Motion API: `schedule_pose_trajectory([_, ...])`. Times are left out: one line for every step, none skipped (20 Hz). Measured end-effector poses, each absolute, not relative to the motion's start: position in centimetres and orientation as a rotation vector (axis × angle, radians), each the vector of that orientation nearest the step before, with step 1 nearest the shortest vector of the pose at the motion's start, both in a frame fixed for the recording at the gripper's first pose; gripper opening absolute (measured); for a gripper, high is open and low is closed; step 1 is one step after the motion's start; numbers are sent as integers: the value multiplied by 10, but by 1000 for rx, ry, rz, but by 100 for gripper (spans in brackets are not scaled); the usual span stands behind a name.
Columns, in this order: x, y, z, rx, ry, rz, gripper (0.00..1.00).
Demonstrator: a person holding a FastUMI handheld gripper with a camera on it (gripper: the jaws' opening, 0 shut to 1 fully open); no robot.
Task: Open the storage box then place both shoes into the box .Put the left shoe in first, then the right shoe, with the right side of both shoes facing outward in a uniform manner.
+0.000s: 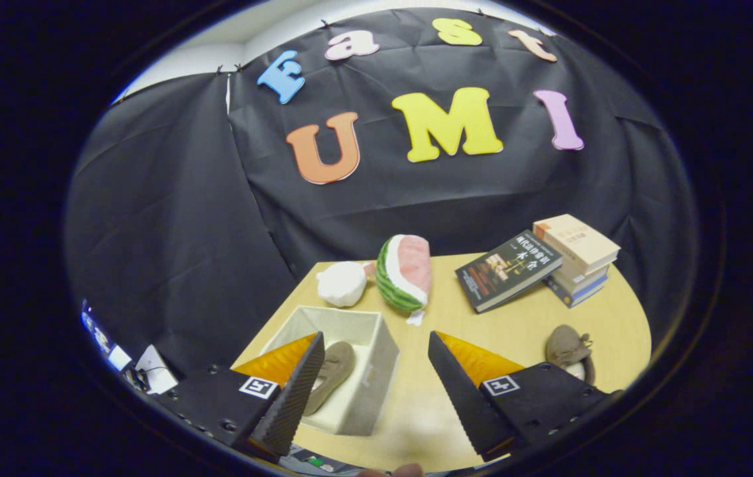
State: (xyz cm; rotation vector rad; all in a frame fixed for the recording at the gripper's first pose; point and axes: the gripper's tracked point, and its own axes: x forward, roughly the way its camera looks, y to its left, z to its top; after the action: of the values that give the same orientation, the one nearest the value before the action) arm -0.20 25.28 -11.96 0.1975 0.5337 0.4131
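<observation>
Two shoes: one [331, 374] inside open storage box [376, 344], other [568, 348] on tabletop [515, 324] (far right); gripper [373, 391] wide, empty.

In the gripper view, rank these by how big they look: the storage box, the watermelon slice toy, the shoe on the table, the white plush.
1. storage box, nearest, which inflates it
2. watermelon slice toy
3. and 4. white plush and shoe on the table look alike; the gripper, open, hides part of that shoe.

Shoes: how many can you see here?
2. One shoe lies inside the open storage box; the other shoe sits on the table, beyond the gripper's open, empty jaws.
</observation>
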Motion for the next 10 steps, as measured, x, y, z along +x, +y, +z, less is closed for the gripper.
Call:
schedule_pose_trajectory([0, 231, -117, 186, 516, 398, 96])
schedule_pose_trajectory([4, 207, -115, 174, 503, 382, 96])
schedule_pose_trajectory([7, 184, -115, 163, 490, 363, 96])
schedule_pose_trajectory([10, 161, -116, 155, 481, 345, 96])
schedule_pose_trajectory([14, 139, -119, 145, 474, 329, 96])
schedule_pose_trajectory([18, 117, -124, 133, 472, 316, 96])
schedule_pose_trajectory([19, 98, -130, 122, 471, 313, 96])
schedule_pose_trajectory([22, 78, -135, 106, 469, 306, 96])
schedule_pose_trajectory([23, 59, -144, 89, 473, 297, 96])
schedule_pose_trajectory([25, 41, -154, 75, 478, 287, 96])
